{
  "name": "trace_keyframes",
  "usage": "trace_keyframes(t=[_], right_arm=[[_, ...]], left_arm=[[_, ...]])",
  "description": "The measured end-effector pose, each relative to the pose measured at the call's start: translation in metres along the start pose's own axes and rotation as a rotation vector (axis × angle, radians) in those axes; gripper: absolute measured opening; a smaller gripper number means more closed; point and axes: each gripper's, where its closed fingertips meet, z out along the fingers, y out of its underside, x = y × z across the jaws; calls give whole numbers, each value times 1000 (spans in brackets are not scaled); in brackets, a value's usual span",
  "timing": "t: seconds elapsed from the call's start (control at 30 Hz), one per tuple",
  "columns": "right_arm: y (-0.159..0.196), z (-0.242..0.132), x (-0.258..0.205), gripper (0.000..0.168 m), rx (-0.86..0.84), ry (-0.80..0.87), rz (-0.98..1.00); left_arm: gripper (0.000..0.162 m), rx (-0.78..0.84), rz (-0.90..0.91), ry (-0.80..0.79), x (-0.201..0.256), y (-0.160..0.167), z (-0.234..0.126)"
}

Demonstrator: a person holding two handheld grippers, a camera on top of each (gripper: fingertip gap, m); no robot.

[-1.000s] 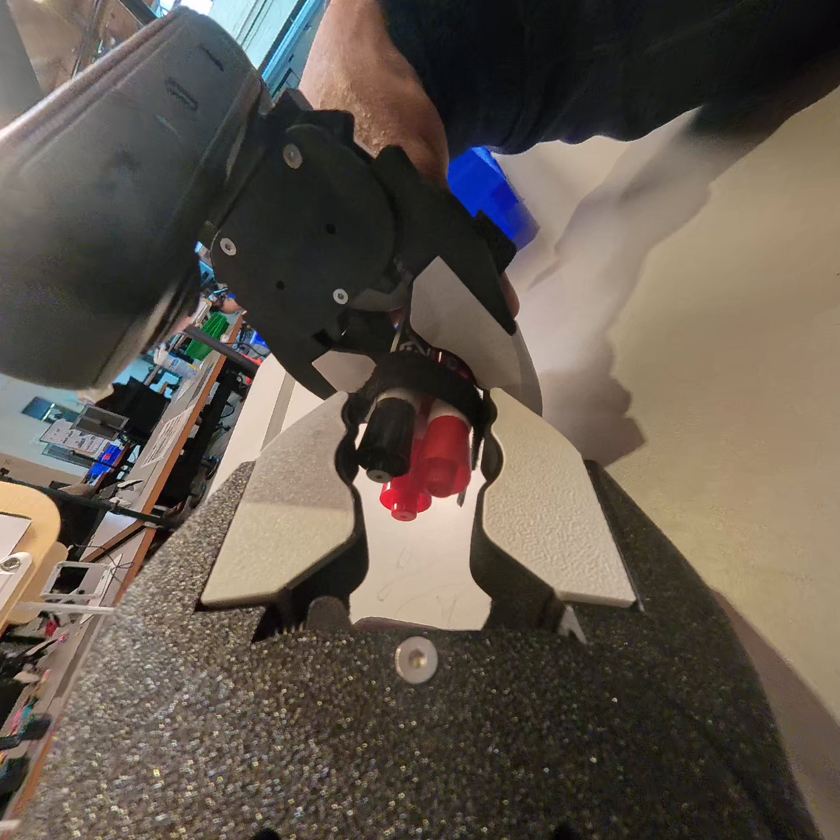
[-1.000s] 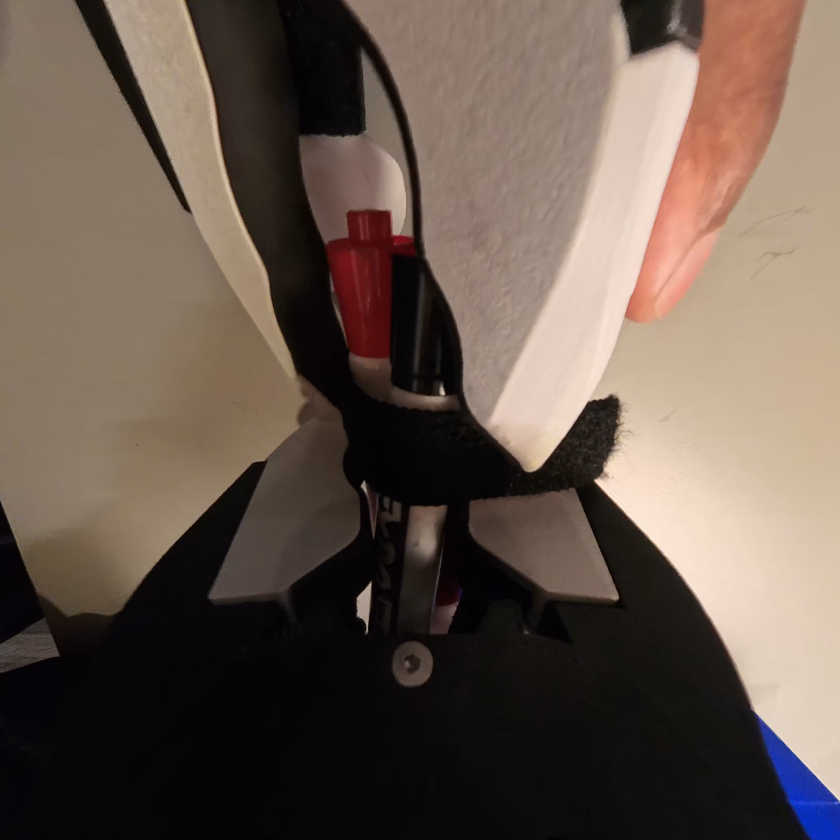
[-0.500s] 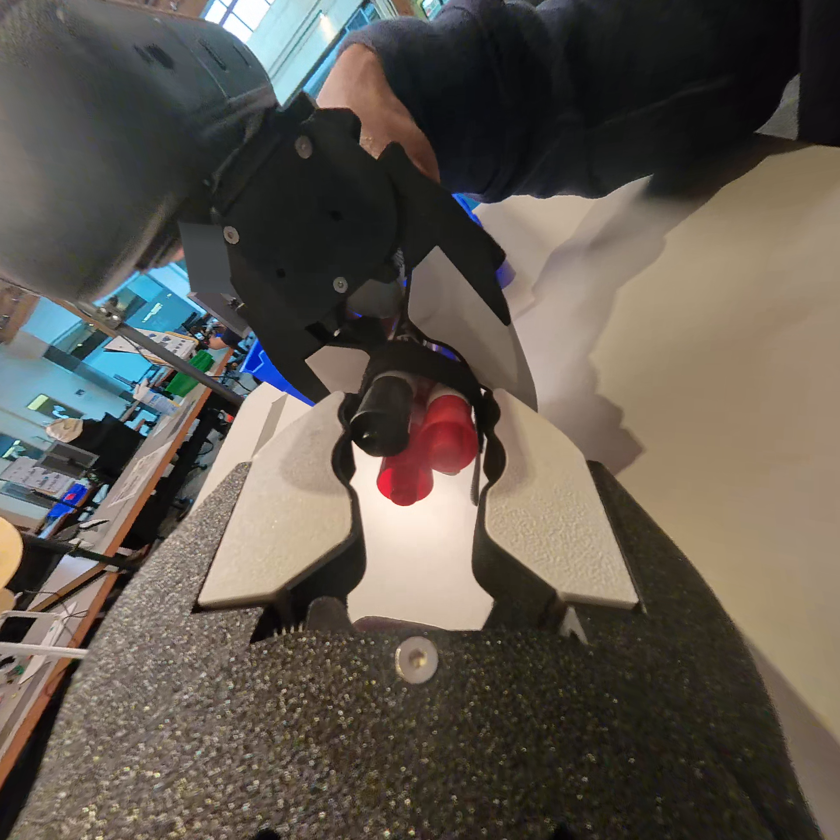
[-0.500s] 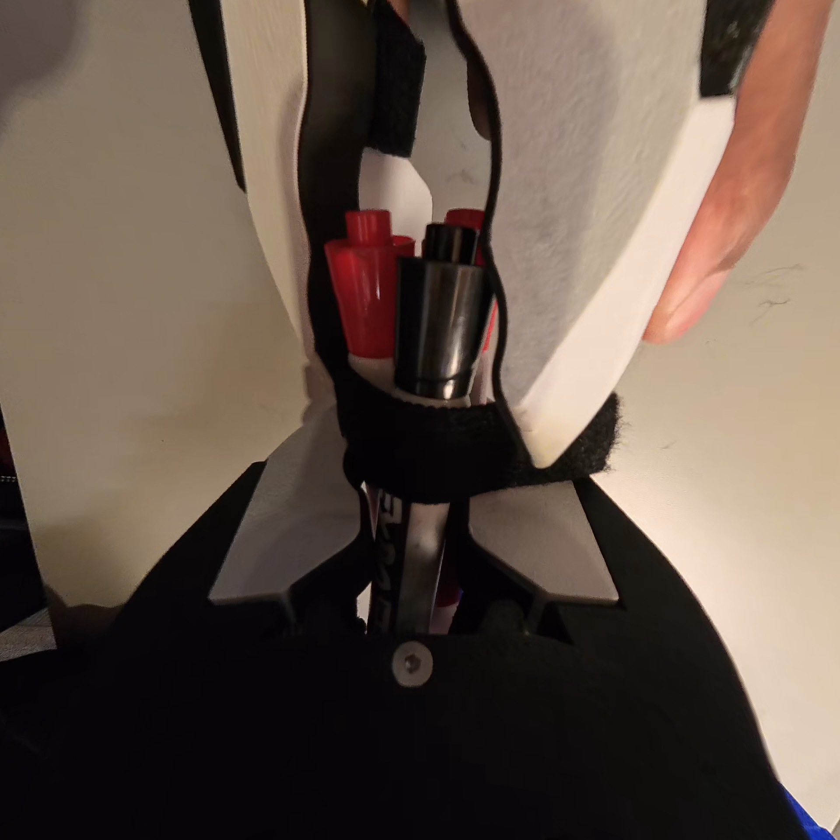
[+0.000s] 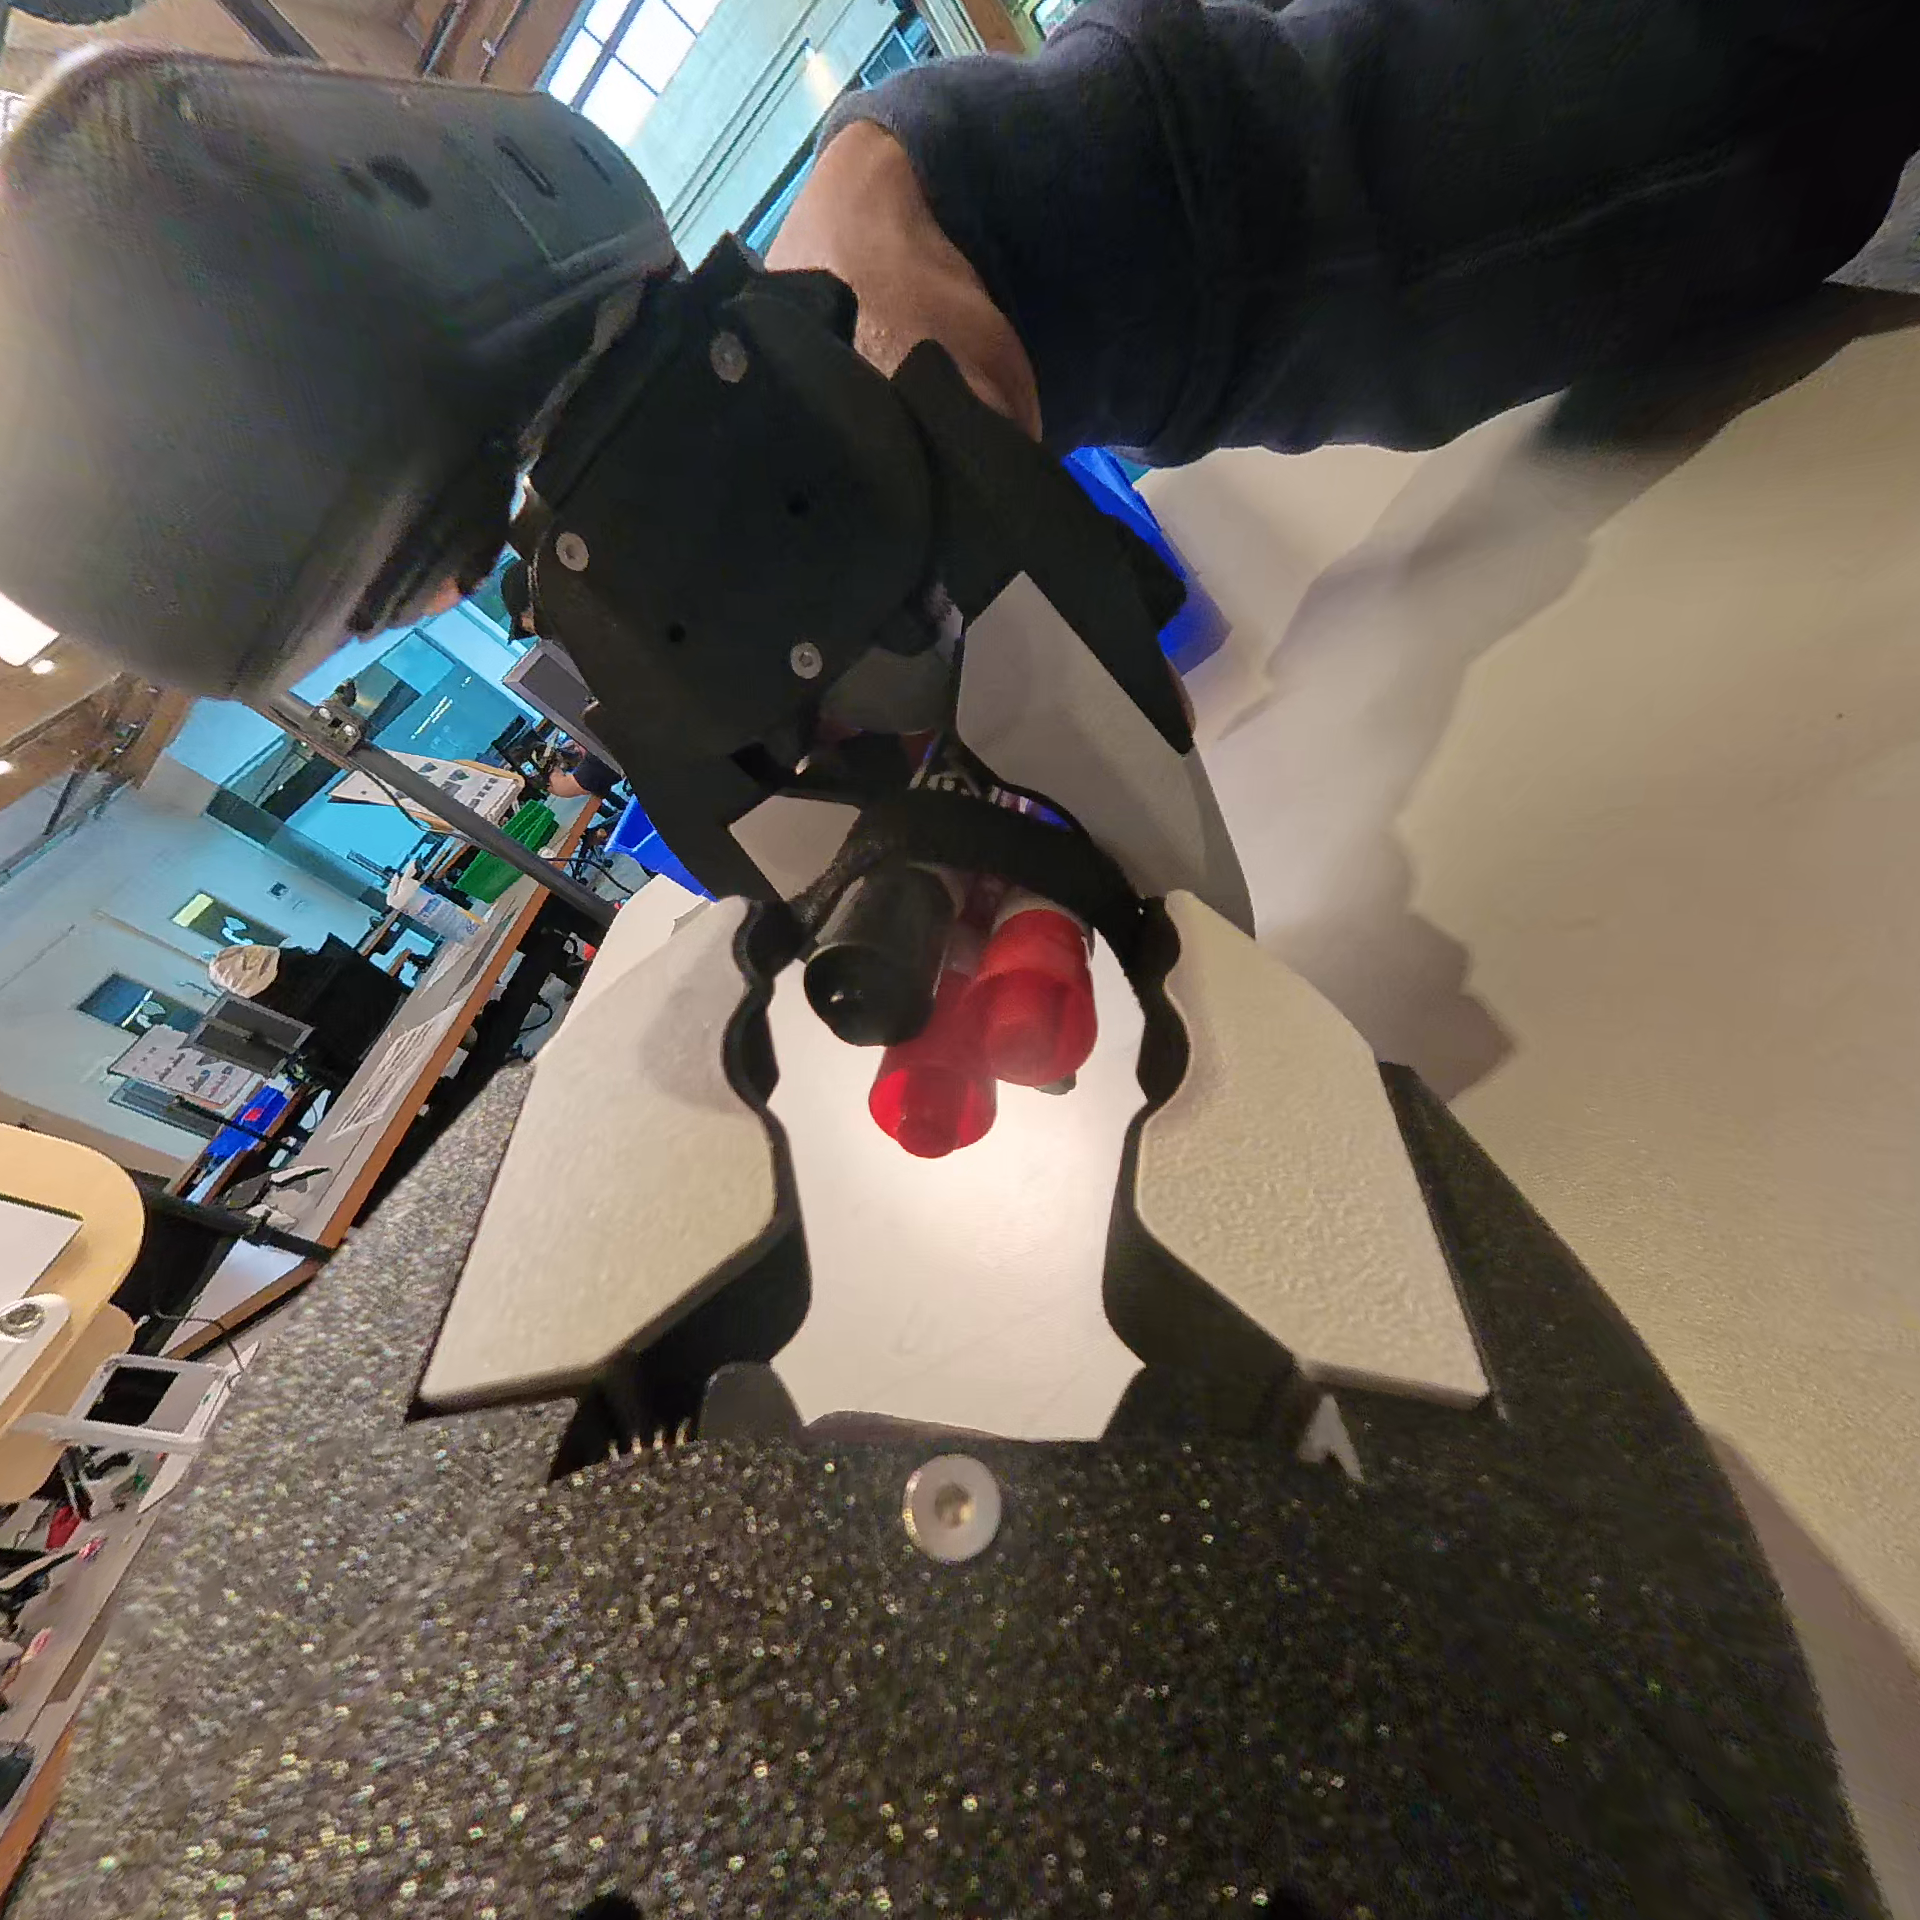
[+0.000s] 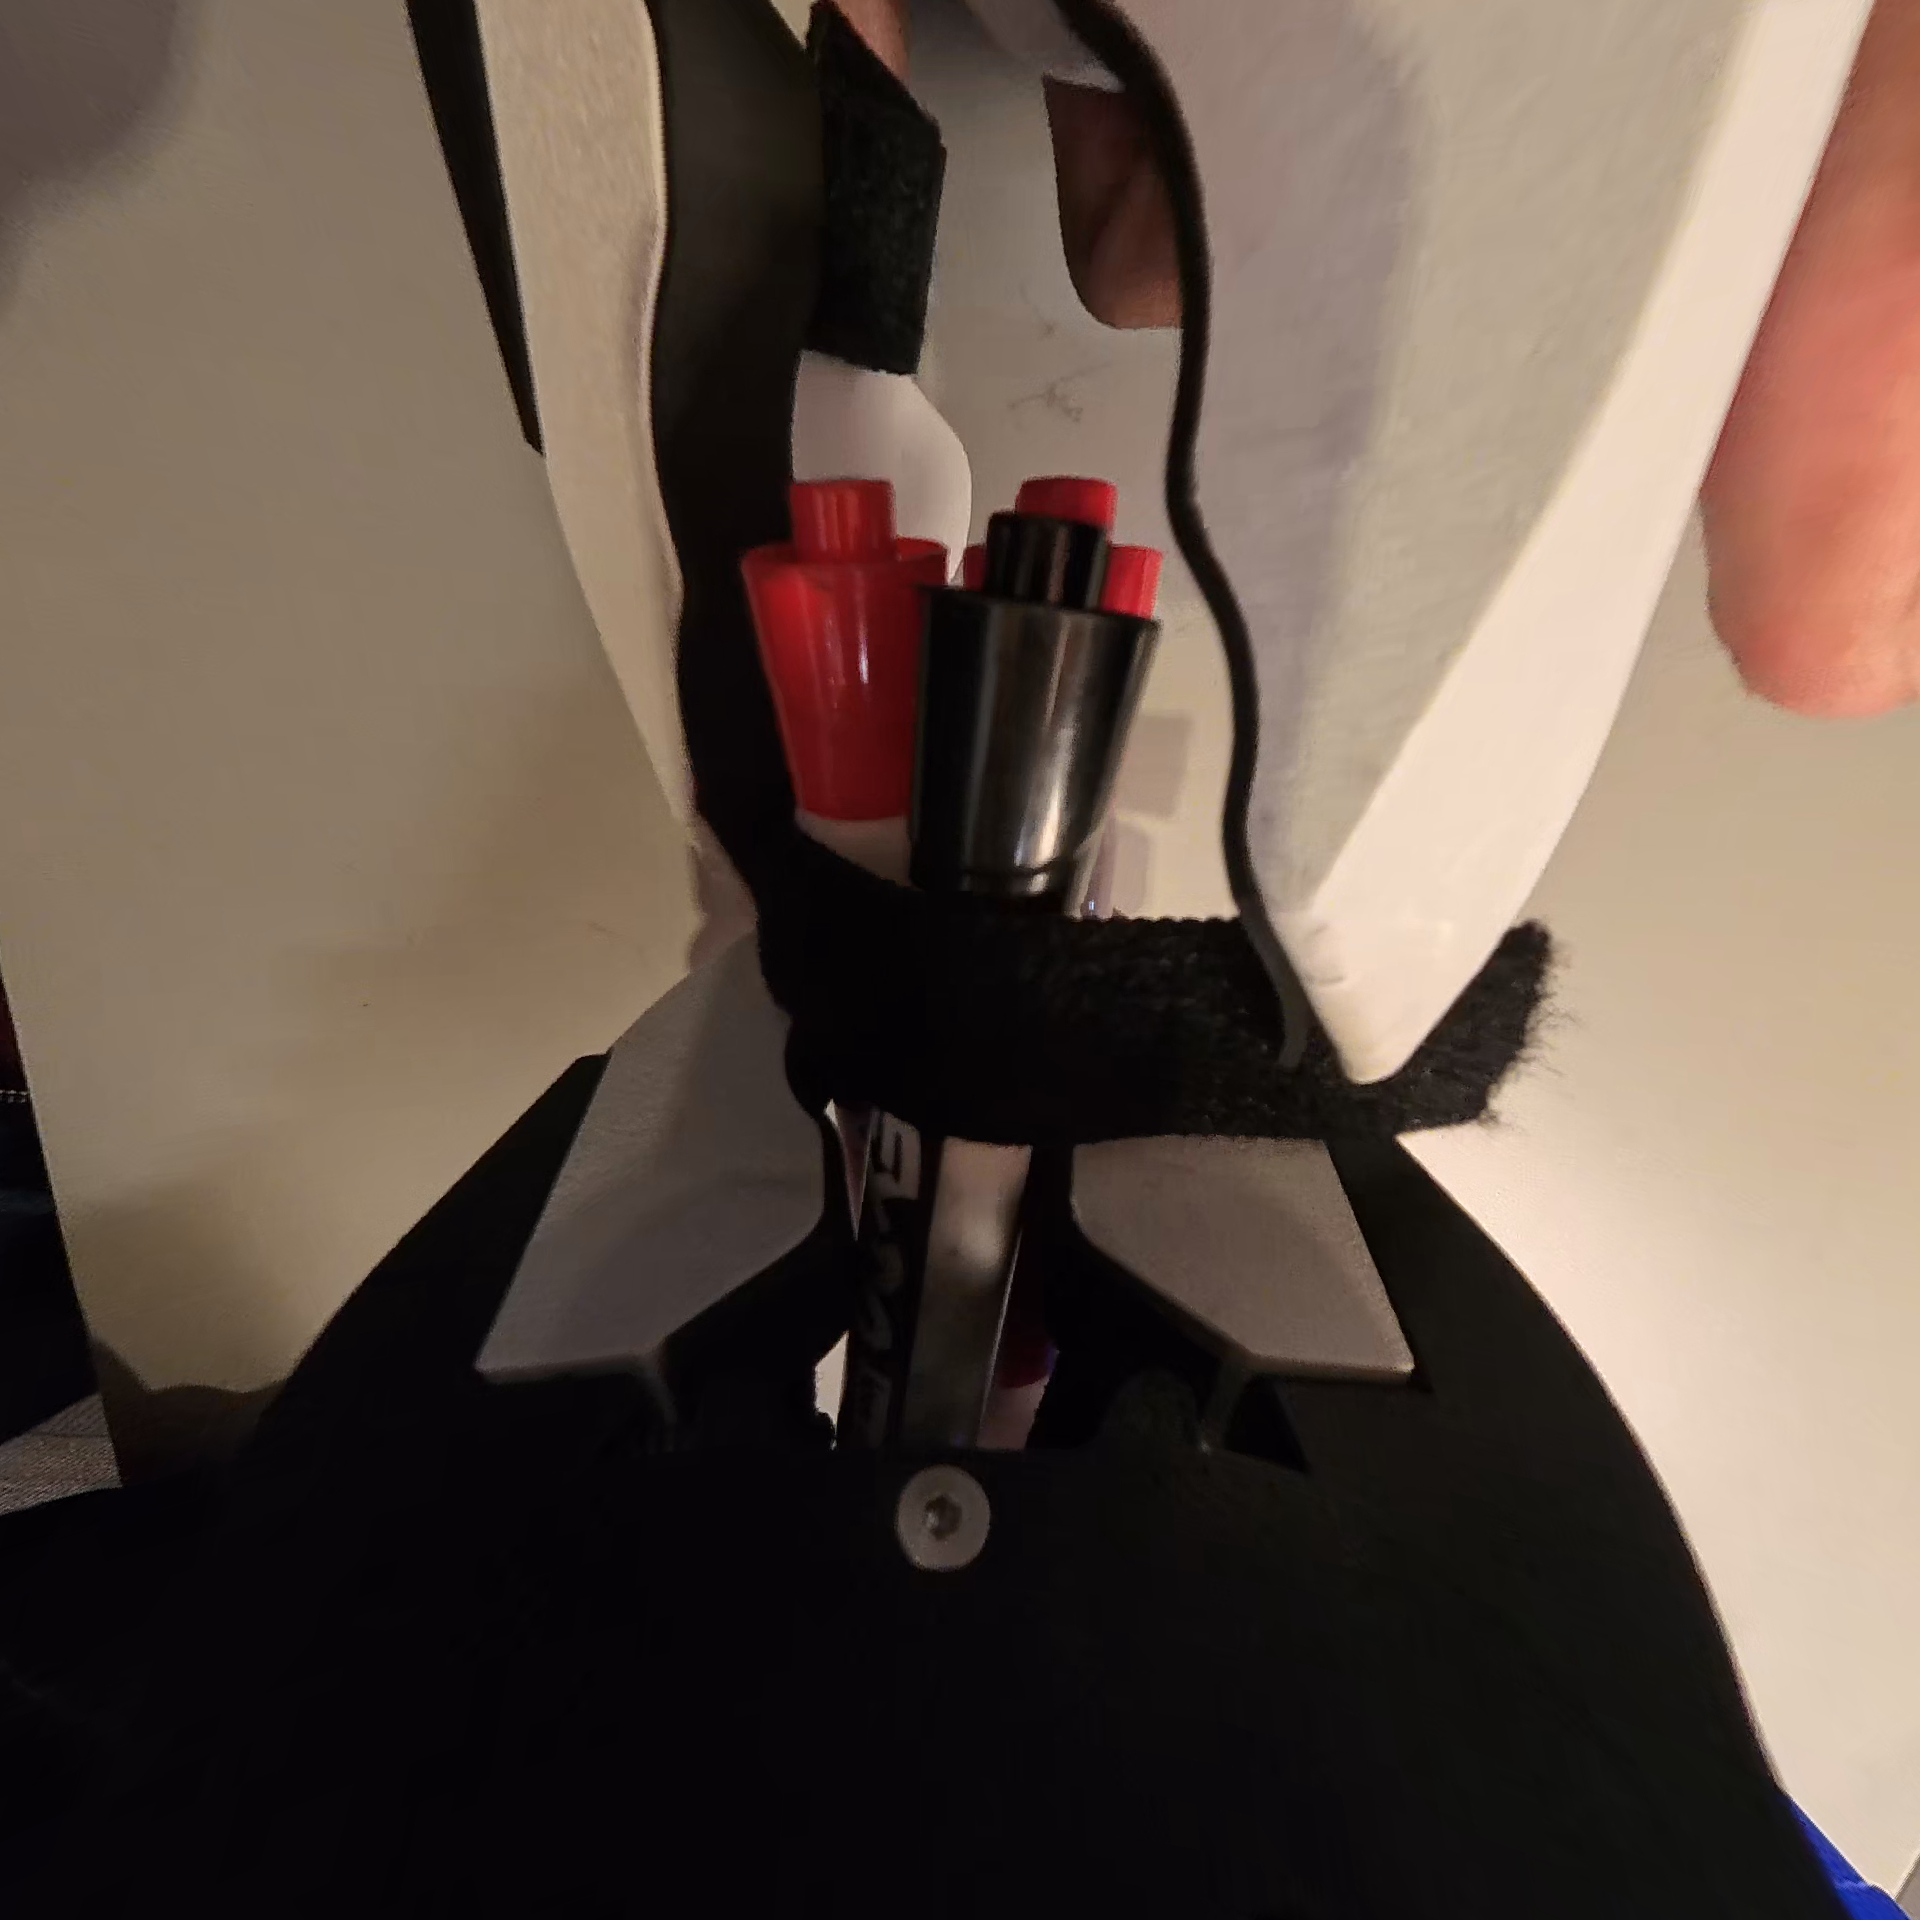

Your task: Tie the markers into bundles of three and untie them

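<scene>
While right jaws clamp marker bundle point(image 6: 966, 727) w/ strap point(image 6: 1039, 1018), left jaws wide, blocking view.

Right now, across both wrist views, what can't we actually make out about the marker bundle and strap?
- Marker barrels: right wrist view, hidden behind the right gripper body.
- Second red marker: mostly hidden behind the black cap.
- Strap fastening: unclear whether it is closed; its tail passes behind the left gripper's finger.
- Strap in the left wrist view: partly covered by the right gripper, shadowed.
</scene>
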Motion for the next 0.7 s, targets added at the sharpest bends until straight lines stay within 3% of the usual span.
trace_keyframes(t=[0.4, 0.7], right_arm=[[-4, -3, -3, 40, 18, 2, -29], [-5, -5, -4, 40, 26, 3, -45]], left_arm=[[67, -32, 32, -3, 0, 5, 1], [55, -19, 42, 6, 0, 5, -1]])
